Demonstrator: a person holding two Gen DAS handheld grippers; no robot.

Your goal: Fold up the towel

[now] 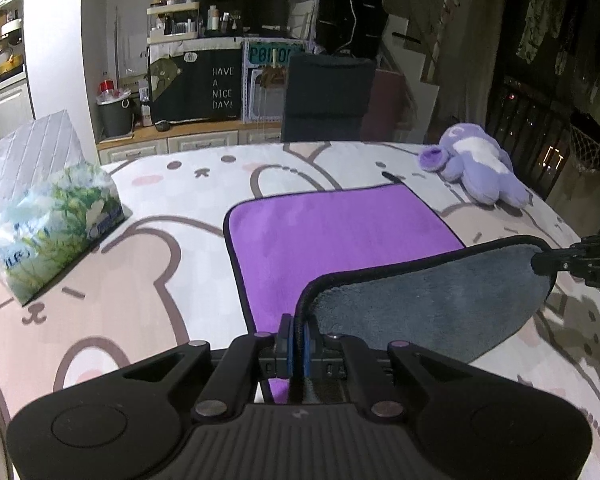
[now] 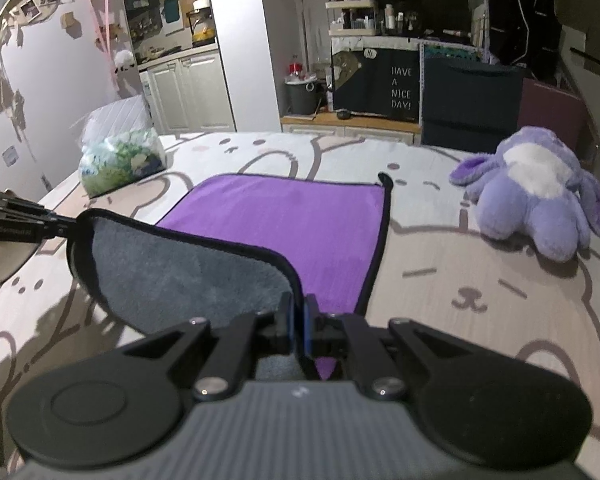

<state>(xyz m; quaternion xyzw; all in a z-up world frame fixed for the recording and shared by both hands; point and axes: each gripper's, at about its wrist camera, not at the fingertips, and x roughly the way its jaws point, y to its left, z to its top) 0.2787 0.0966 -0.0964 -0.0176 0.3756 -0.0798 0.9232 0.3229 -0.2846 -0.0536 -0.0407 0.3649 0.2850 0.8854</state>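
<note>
A towel, purple on top (image 1: 332, 236) and grey underneath, with black trim, lies on a cartoon-bear sheet. Its near edge is lifted, showing the grey side (image 1: 428, 304). My left gripper (image 1: 296, 344) is shut on the towel's near left corner. My right gripper (image 2: 298, 328) is shut on the near right corner. The towel also shows in the right wrist view (image 2: 300, 224), its grey flap (image 2: 172, 276) stretched between both grippers. The right gripper shows at the right edge of the left wrist view (image 1: 540, 262); the left gripper shows at the left edge of the right wrist view (image 2: 70, 227).
A tissue pack (image 1: 44, 216) sits on the sheet to the far left. A purple plush toy (image 1: 476, 164) lies at the far right. A dark chair (image 1: 328, 96) and cluttered shelves (image 1: 192, 76) stand beyond the far edge.
</note>
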